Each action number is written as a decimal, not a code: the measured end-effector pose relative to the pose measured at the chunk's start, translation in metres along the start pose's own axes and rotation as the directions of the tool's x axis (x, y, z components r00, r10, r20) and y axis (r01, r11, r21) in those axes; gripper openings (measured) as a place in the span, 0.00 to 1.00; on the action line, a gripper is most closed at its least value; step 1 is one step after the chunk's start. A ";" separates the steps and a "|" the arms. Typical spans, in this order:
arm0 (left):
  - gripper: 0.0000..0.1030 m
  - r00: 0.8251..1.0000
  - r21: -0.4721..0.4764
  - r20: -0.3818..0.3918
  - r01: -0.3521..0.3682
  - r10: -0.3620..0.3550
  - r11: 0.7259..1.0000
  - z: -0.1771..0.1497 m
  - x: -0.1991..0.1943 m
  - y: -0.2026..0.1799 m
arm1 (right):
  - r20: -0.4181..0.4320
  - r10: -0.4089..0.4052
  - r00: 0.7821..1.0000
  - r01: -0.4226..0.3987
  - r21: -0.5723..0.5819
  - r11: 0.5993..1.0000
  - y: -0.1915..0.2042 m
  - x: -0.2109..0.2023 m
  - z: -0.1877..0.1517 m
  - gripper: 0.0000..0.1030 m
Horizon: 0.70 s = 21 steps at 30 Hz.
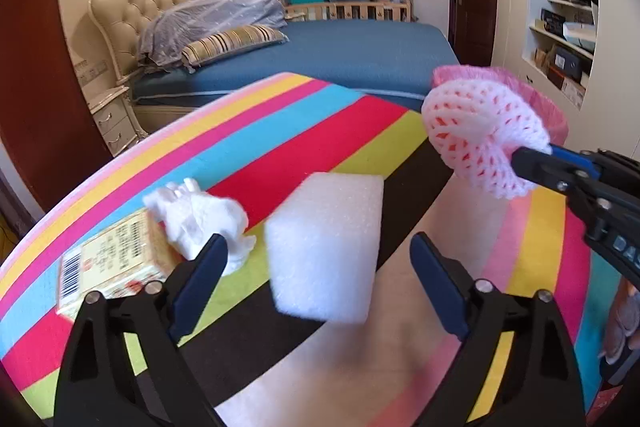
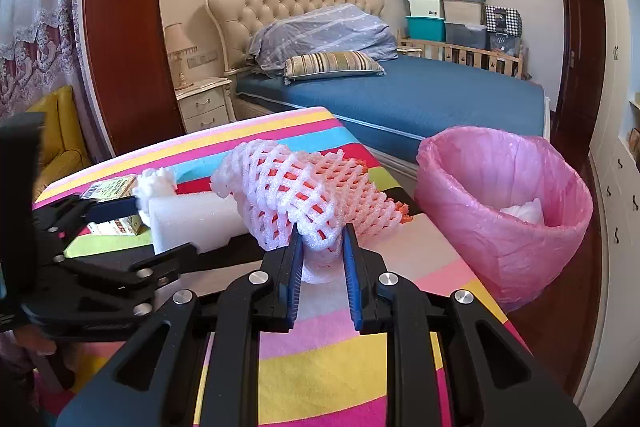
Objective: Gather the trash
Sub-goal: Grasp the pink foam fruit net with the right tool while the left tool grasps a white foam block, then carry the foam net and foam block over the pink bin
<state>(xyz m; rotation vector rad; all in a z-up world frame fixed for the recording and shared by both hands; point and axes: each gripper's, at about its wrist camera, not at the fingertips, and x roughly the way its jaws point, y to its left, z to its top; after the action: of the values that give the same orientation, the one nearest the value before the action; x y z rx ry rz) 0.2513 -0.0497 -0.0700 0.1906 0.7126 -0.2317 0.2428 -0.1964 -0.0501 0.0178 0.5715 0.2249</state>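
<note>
My right gripper (image 2: 320, 239) is shut on a white foam fruit net (image 2: 288, 199) and holds it above the striped table; it also shows in the left wrist view (image 1: 480, 131). A second, orange-tinted net (image 2: 360, 195) lies on the table behind it. My left gripper (image 1: 320, 255) is open, its fingers on either side of a white foam block (image 1: 326, 247), not touching it. A crumpled white tissue (image 1: 200, 219) and a small yellow carton (image 1: 112, 263) lie left of the block. The pink-lined trash bin (image 2: 504, 211) stands off the table's right edge.
The striped tablecloth (image 2: 344, 367) covers the table. A bed (image 2: 420, 99) with blue sheet lies beyond it, a nightstand (image 2: 204, 103) to its left. Storage boxes (image 2: 444, 7) are stacked at the back. White cupboards (image 2: 616, 147) line the right wall.
</note>
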 end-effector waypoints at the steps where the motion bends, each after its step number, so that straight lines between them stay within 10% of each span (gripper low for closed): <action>1: 0.81 1.000 0.002 -0.016 0.005 -0.005 1.000 0.001 0.004 0.000 | 0.001 0.002 1.000 -0.002 0.007 1.000 -0.001 0.000 0.000 0.20; 5: 0.52 0.998 0.002 -0.053 0.032 -0.031 0.999 0.002 0.013 0.000 | 0.000 0.007 1.000 -0.007 0.021 1.000 -0.004 0.000 0.000 0.20; 21: 0.51 0.994 -0.048 0.103 -0.014 0.018 0.999 -0.038 -0.059 -0.005 | 0.000 0.040 0.999 -0.040 -0.014 0.999 0.010 -0.006 -0.006 0.20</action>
<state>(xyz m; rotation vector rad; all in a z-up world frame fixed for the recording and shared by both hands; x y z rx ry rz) 0.1832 -0.0367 -0.0594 0.1378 0.6128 -0.2076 0.2333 -0.1885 -0.0510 0.0155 0.5695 0.2679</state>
